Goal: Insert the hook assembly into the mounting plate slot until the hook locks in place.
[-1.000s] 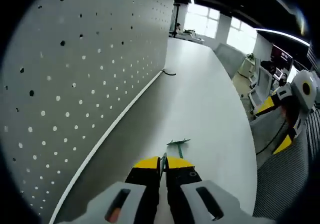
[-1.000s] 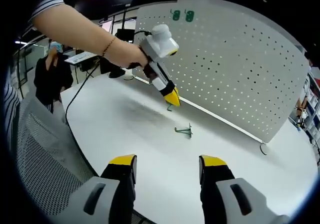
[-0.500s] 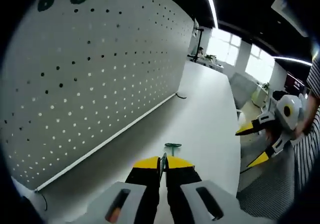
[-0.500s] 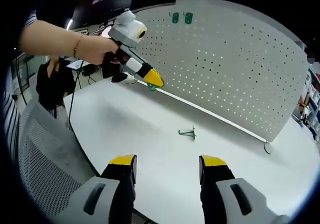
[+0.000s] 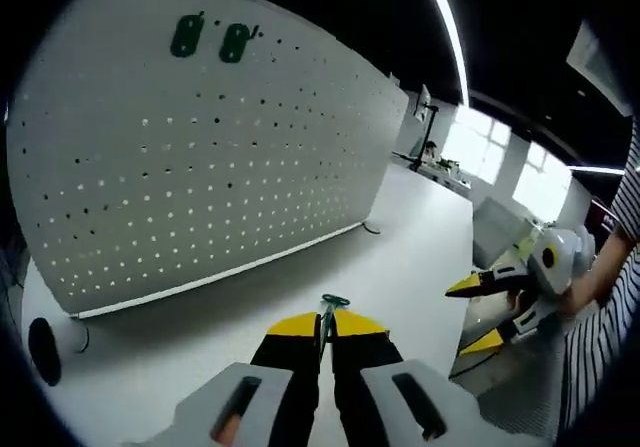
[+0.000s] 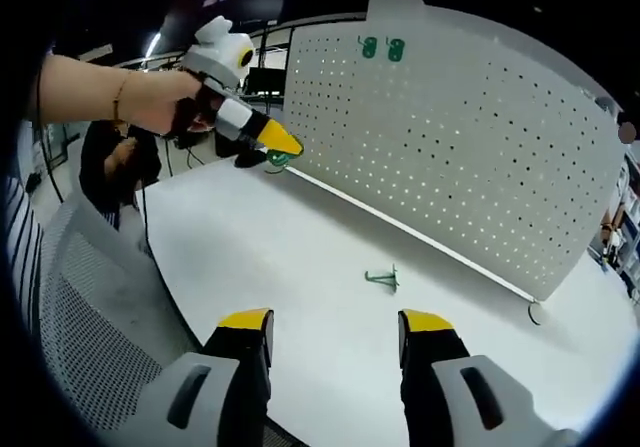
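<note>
My left gripper [image 5: 325,329] clamps a green hook [image 5: 331,303] by its shank, facing the pegboard [image 5: 200,167]; it seems light, stiff wire. Right gripper [image 6: 336,329] open over the table [image 6: 250,267].

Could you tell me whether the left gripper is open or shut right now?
Shut: the left gripper has its yellow tips together, clamping a green hook.

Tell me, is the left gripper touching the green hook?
Touching. The left gripper view shows the left gripper shut on the green hook, whose end sticks out past the yellow tips.
</note>
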Available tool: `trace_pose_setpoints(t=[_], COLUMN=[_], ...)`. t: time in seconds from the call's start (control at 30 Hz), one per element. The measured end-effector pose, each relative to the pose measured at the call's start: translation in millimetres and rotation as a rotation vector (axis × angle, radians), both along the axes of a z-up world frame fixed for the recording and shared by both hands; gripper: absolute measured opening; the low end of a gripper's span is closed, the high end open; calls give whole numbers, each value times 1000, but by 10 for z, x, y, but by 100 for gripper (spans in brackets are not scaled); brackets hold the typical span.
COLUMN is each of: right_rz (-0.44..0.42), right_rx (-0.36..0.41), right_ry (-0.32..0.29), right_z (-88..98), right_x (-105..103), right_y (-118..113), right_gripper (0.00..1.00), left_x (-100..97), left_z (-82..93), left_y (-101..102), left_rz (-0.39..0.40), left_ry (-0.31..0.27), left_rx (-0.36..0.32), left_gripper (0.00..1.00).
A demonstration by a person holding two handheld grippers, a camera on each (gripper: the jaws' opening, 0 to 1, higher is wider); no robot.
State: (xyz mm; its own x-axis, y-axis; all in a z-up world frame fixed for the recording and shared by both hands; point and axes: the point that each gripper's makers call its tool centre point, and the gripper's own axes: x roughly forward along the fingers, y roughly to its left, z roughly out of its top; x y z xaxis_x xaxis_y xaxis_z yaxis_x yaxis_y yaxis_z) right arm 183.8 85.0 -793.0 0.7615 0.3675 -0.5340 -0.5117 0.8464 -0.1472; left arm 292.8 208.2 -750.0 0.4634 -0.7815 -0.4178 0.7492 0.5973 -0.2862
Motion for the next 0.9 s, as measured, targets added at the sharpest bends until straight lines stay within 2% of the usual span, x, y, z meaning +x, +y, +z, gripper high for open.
trace_pose_setpoints(t=[0.13, 0.5, 0.6, 0.7, 0.8, 0.9], right_rz=[22, 71, 79, 84, 85, 82], right_rx=[13, 53, 89, 126, 172, 205], right_ry=[-27, -73, -86, -86, -82, -77], right_z=[131, 360, 450, 507, 567, 613], right_x=[47, 123, 164, 188, 207, 227], right_y=[101, 412, 528, 633, 728, 802], right_gripper=[48, 46, 45, 44, 41, 40], left_x=[-21, -187, -226, -261, -296, -317], left_z=[76, 244, 291, 308, 365, 386], left_y=[86, 212, 238, 257, 277, 309], left_rz=[56, 152, 189, 206, 241, 260], left_ry=[-38, -44, -27, -28, -12, -14], left_rx=[-22, -130, -192, -212, -274, -297], left_gripper=[2, 2, 2, 2, 2, 2])
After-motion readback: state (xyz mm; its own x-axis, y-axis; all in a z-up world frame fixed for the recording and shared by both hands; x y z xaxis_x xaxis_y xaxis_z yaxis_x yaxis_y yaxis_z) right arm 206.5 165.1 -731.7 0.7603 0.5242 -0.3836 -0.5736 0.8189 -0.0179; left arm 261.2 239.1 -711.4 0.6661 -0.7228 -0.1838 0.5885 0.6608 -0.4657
